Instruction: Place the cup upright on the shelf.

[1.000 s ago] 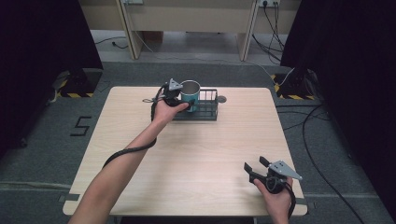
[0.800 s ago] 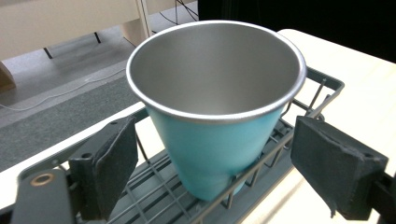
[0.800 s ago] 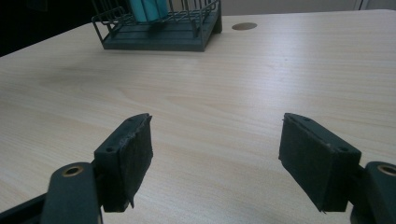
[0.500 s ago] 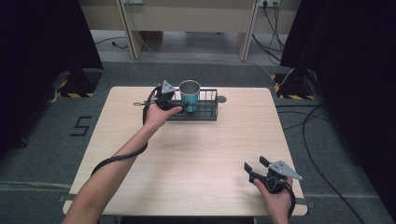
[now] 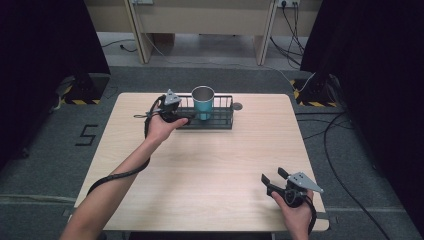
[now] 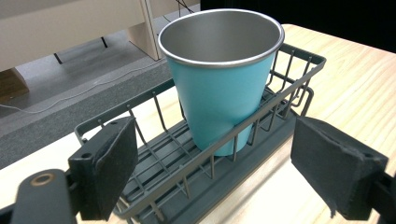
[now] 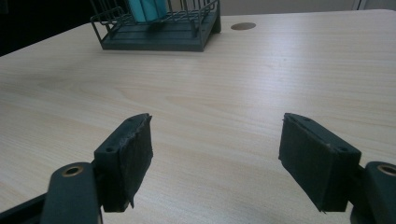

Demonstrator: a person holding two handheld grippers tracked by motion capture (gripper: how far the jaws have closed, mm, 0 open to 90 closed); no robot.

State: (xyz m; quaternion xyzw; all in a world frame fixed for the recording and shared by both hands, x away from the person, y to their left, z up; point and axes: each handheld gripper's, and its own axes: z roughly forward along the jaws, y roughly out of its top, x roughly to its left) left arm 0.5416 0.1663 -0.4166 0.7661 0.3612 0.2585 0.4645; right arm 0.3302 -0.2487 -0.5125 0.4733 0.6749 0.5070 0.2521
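A dark grey wire basket with a solid base [image 5: 220, 117] stands near the far edge of the pale wooden table [image 5: 210, 170], about midway along it, and holds one thing: a teal metal cup with a bare steel rim and inside [image 5: 203, 102], upright in its left half. My left gripper [image 5: 186, 118] sits at the basket's left end with its jaws spread wide and nothing between them; in the left gripper view the cup [image 6: 224, 70] stands just beyond the pads, the basket's wire wall [image 6: 196, 158] between. My right gripper [image 5: 274, 181] rests near the table's near right corner, jaws wide apart and empty, well apart from the basket [image 7: 159, 28]
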